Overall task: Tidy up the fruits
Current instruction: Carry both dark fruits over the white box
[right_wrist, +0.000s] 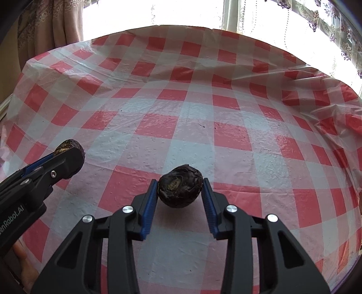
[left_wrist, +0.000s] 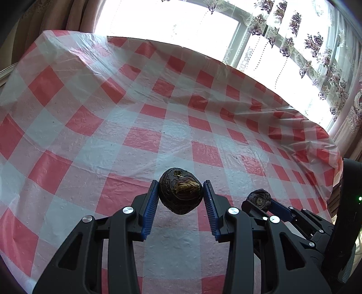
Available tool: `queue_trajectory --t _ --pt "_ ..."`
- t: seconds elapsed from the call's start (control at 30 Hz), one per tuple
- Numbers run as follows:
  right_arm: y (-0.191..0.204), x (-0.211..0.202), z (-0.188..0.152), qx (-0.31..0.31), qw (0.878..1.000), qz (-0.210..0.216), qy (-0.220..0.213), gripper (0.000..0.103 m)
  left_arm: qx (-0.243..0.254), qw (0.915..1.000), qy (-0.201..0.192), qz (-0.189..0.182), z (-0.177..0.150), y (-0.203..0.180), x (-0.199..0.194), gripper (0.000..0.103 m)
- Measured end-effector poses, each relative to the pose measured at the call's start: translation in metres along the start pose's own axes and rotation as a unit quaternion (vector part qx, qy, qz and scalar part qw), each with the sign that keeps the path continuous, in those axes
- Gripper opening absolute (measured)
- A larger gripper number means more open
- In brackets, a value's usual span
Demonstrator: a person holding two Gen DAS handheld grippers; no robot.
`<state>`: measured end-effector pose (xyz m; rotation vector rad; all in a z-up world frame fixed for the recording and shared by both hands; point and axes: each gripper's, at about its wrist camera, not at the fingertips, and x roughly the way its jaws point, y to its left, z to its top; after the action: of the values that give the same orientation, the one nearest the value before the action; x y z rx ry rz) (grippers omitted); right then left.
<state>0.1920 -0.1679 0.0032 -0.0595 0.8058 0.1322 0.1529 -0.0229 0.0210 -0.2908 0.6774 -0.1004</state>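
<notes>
In our left gripper (left_wrist: 180, 192) we hold a dark, wrinkled fruit (left_wrist: 180, 190): the two blue pads (left_wrist: 151, 204) press on its sides, and the fruit hangs above the cloth, not touching it. Seen from the right wrist, this same gripper (right_wrist: 67, 158) comes in from the left edge with the fruit (right_wrist: 65, 144) at its tip.

Our right gripper (right_wrist: 180, 188) is clamped in the same way on a second dark fruit (right_wrist: 180, 188), which is a little flatter and also wrinkled. From the left wrist we see this gripper (left_wrist: 260, 200) low on the right side, just beside our left one, with its fruit (left_wrist: 259, 198) between the fingers.

Under both grippers lies the table, covered with a red and white checked plastic cloth (left_wrist: 140, 117), wrinkled near its far edge. Behind the table there is a bright window (left_wrist: 172, 20), with a plain curtain (right_wrist: 58, 20) on the left and a flowered lace curtain (left_wrist: 316, 49) on the right.
</notes>
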Motion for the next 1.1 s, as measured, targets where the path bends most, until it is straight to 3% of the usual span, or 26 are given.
queue_trajectory --t 0.5,1.1 --pt "-0.043 -0.052 -0.031 0.064 0.997 0.004 -0.030 0.039 0.058 0.9967 -0.047 0.033 -0.010 -0.035 -0.029 0.038" --pt "-0.091 -0.109 -0.073 0.111 0.993 -0.026 -0.037 0.039 0.143 0.9894 -0.017 -0.018 -0.040 -0.113 -0.060 0.038"
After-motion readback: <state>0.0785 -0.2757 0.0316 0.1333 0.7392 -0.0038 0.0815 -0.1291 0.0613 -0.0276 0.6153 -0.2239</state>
